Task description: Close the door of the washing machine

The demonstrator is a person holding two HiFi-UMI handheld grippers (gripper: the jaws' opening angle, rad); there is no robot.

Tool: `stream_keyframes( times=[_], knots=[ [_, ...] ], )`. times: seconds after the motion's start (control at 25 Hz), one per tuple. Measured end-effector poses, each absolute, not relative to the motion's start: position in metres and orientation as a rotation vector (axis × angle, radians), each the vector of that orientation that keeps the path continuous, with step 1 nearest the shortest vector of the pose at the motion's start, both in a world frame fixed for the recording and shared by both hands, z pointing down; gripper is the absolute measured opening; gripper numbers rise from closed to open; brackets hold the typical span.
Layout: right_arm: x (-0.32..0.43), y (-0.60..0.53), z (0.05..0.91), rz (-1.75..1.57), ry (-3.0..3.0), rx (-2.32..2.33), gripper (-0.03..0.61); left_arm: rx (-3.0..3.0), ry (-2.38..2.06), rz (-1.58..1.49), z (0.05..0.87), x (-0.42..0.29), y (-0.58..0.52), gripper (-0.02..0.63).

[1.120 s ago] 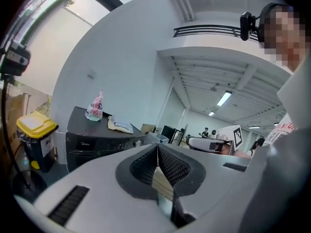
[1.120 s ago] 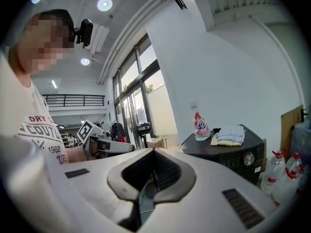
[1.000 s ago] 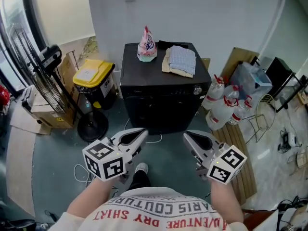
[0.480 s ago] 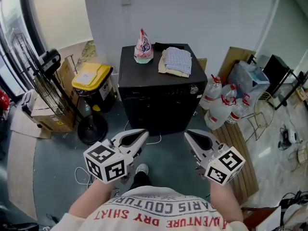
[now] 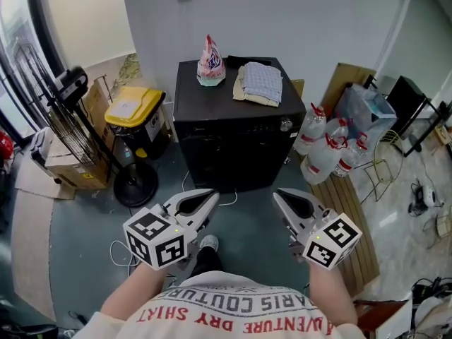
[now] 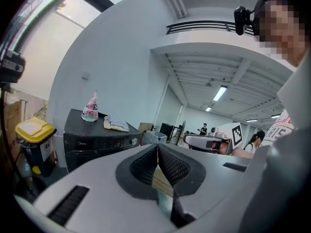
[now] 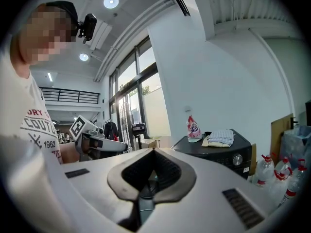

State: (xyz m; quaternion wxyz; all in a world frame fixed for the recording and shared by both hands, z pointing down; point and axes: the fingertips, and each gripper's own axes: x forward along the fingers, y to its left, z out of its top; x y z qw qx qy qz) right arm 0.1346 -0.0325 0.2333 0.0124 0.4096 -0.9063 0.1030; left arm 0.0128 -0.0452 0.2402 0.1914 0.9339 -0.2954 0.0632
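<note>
Since the ribbed black pads (image 6: 171, 167) of the left gripper (image 6: 157, 148) meet tip to tip with nothing between them, and the right gripper (image 7: 153, 152) shows the same meeting of tips over an empty hollow, both tools are shut and hold nothing. Their shells are smooth pale-grey plastic, tapering to a point, each carrying a cube of black-and-white squares at the back. Both hang side by side in front of the person's chest, pointing toward the washing machine (image 5: 233, 150), which stands well apart from them against the white wall. It is a boxy black machine with a glossy flat top and a round silver knob (image 5: 286, 125) at the right of its control strip. No door leaf shows swung out from its dark front, so the door appears to lie flush and closed, though the front is too dark to be sure of the seam. I judge that this fits a door already pushed home, and no closing push seems called for. On top sit a crinkly pink bag (image 5: 210, 61) and a soft folded cloth (image 5: 260, 83).
</note>
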Motion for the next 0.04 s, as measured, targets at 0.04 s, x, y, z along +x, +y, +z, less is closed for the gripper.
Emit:
stream_keyframes(
  times=[0.04],
  knots=[
    [0.1341,-0.0331,0.2348,0.325,-2.823,1.275,0.02,2.619,-0.828,0.18,0.242,0.0129,-0.0457,0.029]
  ],
)
